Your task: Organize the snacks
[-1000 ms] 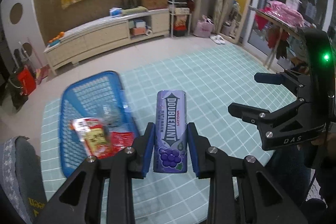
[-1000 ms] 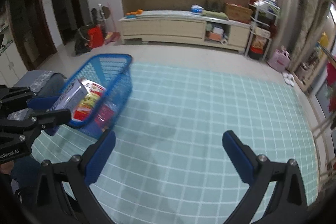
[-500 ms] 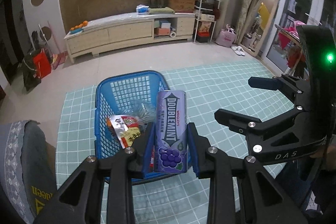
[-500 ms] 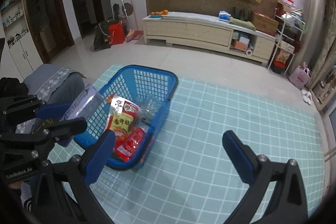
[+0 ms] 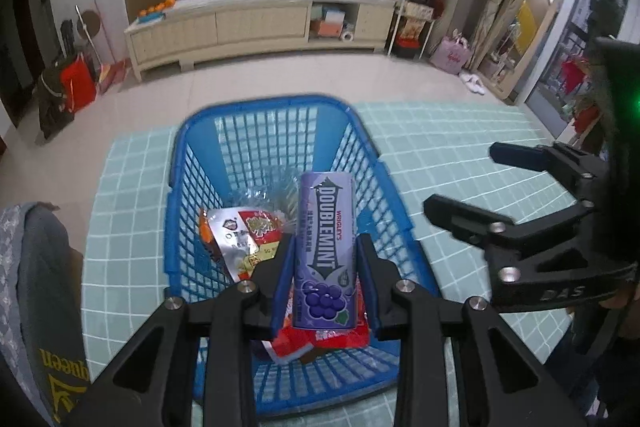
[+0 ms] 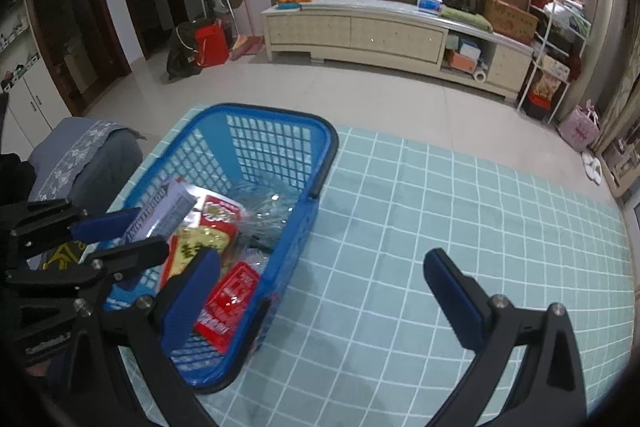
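The left gripper [image 5: 325, 279] has its two blue-padded fingers [image 5: 282, 281] closed against the long sides of a purple Doublemint gum box [image 5: 325, 255], which sits at the lower centre of the left wrist view, held upright along the fingers above the blue basket [image 5: 182, 187]. The likely trouble from here is a poor drop: the box hangs over the near half of the basket, where snack packets [image 5: 240, 239] already lie in a loose heap, so on release it could land on their slick foil and slide, or tip against the mesh wall. The grip covers only the lower part of the box, so a quick tilt might let it pivot between the pads. The box is tall and narrow, with white lettering on a dark arrow and a grape cluster printed near its base. The right gripper [image 6: 320, 291], at the bottom of the right wrist view, has its fingers spread wide and holds nothing, hovering over the green checked surface [image 6: 460, 195] beside the basket's right wall.
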Demonstrator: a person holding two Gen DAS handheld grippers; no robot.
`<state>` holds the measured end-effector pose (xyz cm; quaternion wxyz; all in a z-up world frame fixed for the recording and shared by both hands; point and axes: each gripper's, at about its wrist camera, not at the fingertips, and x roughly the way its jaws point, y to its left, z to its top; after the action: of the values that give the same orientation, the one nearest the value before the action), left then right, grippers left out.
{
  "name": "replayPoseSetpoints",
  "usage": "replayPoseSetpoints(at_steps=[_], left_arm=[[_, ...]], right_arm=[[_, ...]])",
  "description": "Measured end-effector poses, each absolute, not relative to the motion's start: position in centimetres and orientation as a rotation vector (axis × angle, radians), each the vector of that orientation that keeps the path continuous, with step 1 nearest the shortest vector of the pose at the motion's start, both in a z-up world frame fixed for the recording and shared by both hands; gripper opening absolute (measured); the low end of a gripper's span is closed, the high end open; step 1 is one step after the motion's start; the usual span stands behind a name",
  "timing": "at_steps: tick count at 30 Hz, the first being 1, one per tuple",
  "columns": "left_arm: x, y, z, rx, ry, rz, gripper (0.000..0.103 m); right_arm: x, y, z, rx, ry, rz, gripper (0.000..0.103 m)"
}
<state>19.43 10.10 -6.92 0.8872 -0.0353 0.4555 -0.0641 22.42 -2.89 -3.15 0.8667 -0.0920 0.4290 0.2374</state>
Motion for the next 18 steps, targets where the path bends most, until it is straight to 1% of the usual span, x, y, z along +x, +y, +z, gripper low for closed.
replayPoseSetpoints(at_steps=[4,11,12,13,14,18], left_arm=[[20.8,10.3,-8.4,-0.113,0.976,-0.142,0.029],[22.2,9.6,-9.8,-0.098,1.001,-0.147,0.030],[22.3,9.4,-9.9,-0.086,0.998,-0.153,0.040],[22.2,9.4,-10.1,-0.067,1.003,-0.148,0.057],[22.3,9.2,-10.1,-0.047,1.008,-0.139,0.062],[20.9,9.2,-9.6,-0.026,0.993,-0.124,0.064]], right_arm=[[23.5,-3.3,-3.9,-0.184,0.905,0.493,0.103],[24.7,-4.0,-4.6,-0.172,0.902,0.479,0.103],[24.8,-4.1,-4.8,-0.167,0.905,0.479,0.103],[24.8,-4.2,-4.8,-0.164,0.908,0.477,0.103],[24.7,-4.4,-4.9,-0.165,0.908,0.475,0.103],[24.3,-5.4,-5.1,-0.154,0.910,0.464,0.103]])
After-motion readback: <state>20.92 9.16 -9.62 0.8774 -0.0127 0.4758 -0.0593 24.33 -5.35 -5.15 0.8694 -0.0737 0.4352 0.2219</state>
